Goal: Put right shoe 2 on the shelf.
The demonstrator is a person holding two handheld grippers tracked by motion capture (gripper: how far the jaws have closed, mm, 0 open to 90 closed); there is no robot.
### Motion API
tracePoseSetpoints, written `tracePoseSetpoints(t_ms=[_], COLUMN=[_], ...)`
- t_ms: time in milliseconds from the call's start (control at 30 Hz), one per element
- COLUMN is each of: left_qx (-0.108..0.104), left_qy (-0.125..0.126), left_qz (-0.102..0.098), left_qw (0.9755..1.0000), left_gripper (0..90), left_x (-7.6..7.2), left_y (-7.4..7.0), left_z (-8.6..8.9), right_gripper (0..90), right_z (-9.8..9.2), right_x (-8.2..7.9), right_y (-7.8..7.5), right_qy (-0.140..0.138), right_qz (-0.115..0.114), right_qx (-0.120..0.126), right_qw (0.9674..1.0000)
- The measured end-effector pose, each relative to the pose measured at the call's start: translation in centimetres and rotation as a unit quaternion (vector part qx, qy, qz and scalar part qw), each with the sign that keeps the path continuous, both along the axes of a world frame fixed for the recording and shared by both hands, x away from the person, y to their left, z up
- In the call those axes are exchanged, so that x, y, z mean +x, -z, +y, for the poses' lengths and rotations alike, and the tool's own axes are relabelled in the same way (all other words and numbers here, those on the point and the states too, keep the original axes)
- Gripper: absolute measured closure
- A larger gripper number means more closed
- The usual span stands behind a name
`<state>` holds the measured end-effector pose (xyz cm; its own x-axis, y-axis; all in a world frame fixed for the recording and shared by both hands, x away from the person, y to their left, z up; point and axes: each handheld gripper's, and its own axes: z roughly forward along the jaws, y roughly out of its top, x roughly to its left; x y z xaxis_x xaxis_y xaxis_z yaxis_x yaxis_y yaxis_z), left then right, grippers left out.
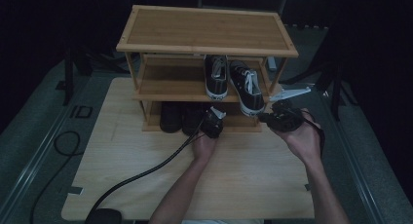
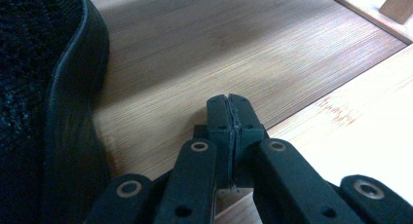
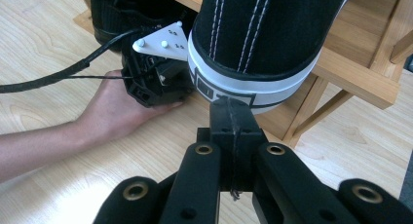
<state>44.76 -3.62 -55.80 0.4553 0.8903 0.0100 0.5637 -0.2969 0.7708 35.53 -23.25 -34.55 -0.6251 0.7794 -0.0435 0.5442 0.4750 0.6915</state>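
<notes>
A bamboo rack stands at the far side of the table, three shelves high. On its middle shelf sit two black sneakers with white soles and laces: one set straight, the other to its right, angled, its heel hanging over the shelf's front edge. Down on the bottom shelf, left of centre, is a pair of dark shoes.

The person reaches in with both arms. The left gripper is low, at the front of the bottom shelf, just right of the dark shoes. In the left gripper view its jaws are pressed together with nothing between them, hovering over the shelf board, with the rubber side of a dark shoe close on the left. A thick cable trails from it back across the table.

The right gripper is held just in front of the overhanging sneaker's heel. In the right gripper view its jaws are also closed on nothing, their tips right under the white heel band of that sneaker; I cannot tell whether they touch it. Beyond, the left hand rests on the table, holding its gripper.
</notes>
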Motion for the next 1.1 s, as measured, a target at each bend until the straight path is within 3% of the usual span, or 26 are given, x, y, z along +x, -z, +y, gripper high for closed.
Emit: tracePoseSetpoints(t_ms=[367,600,800,1100], left_qx=[0.001,-0.001,-0.001,-0.003], left_qy=[-0.003,-0.003,-0.002,0.001], left_qz=[-0.002,-0.001,-0.002,-0.001], left_qw=[1.0,1.0,1.0,1.0], left_gripper=[89.1,89.1,89.1,89.1], left_x=[0.0,0.0,0.0,0.0], left_y=[0.0,0.0,0.0,0.1], left_z=[-0.1,0.0,0.0,-0.1], right_gripper=[90.0,90.0,90.0,90.0], right_z=[0.1,1.2,1.0,0.0], right_x=[0.2,0.9,1.4,2.0], right_y=[0.1,0.0,0.0,0.4], right_qy=[0.007,-0.004,-0.008,0.016], right_qz=[-0.01,-0.012,-0.012,-0.016], right_qx=[0.0,0.001,-0.001,-0.007], right_qw=[0.9999,0.9999,0.9999,0.9997])
